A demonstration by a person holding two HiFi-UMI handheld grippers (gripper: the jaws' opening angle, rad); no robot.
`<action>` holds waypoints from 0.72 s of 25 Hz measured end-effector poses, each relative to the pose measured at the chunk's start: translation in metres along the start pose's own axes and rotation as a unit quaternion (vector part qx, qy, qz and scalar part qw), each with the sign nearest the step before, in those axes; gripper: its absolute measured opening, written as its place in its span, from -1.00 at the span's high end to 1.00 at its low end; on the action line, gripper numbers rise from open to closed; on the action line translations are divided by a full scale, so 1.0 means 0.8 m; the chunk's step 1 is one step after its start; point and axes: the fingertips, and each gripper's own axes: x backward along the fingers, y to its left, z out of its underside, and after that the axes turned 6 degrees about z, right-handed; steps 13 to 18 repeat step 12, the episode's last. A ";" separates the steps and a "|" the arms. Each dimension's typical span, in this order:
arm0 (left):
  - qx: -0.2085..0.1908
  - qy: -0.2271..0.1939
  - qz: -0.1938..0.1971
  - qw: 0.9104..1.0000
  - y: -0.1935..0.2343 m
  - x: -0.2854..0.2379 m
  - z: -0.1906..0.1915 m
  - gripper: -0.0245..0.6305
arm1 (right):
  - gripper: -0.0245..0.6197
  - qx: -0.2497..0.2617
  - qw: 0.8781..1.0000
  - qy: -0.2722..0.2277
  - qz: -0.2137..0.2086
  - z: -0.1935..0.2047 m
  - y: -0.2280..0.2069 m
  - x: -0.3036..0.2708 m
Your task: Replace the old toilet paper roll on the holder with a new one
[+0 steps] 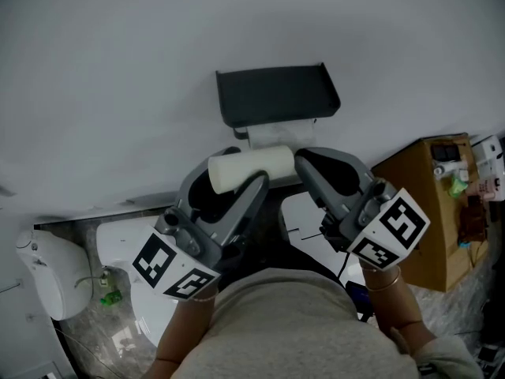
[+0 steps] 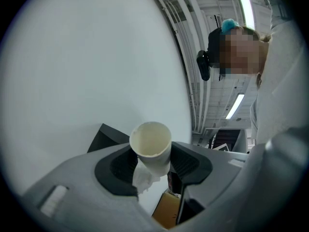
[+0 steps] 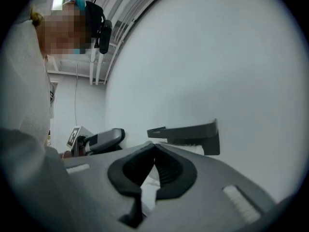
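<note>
Head view: a person is facing a pale wall, and the left gripper (image 1: 229, 181) is gripping the old toilet paper roll (image 1: 251, 168) crosswise just below the dark wall-mounted holder (image 1: 276, 93). The right gripper (image 1: 304, 161) is hovering just beside the roll's end, and a cardboard box (image 1: 426, 212) is standing off to the right.

Left gripper view: the jaws are clamping the roll from both sides. It is worn down to a bare tube whose open end is facing the camera, with a scrap of tissue (image 2: 144, 178) hanging beneath it. A corner of the holder (image 2: 104, 137) is showing behind, apart from the roll.

Right gripper view: the jaws are pressing together with nothing between them, and they are pointing toward the holder (image 3: 188, 132) from just below.

By the look of it, the removal step is ending, with the old roll off the holder and in hand. The next move is likely calling for setting the tube aside and fetching a fresh roll, which is showing in no view. The idle right gripper is the natural one to pick it up.
</note>
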 end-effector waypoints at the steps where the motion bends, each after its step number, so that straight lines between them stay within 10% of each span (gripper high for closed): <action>1: -0.001 0.000 0.000 1.000 0.000 0.000 0.000 0.27 | 0.91 0.005 1.000 0.003 -0.001 -0.001 -0.001 0.002; 18: -0.008 -0.008 0.006 1.000 -0.001 0.000 -0.005 0.27 | 0.91 0.048 0.998 0.019 -0.028 -0.017 0.007 0.006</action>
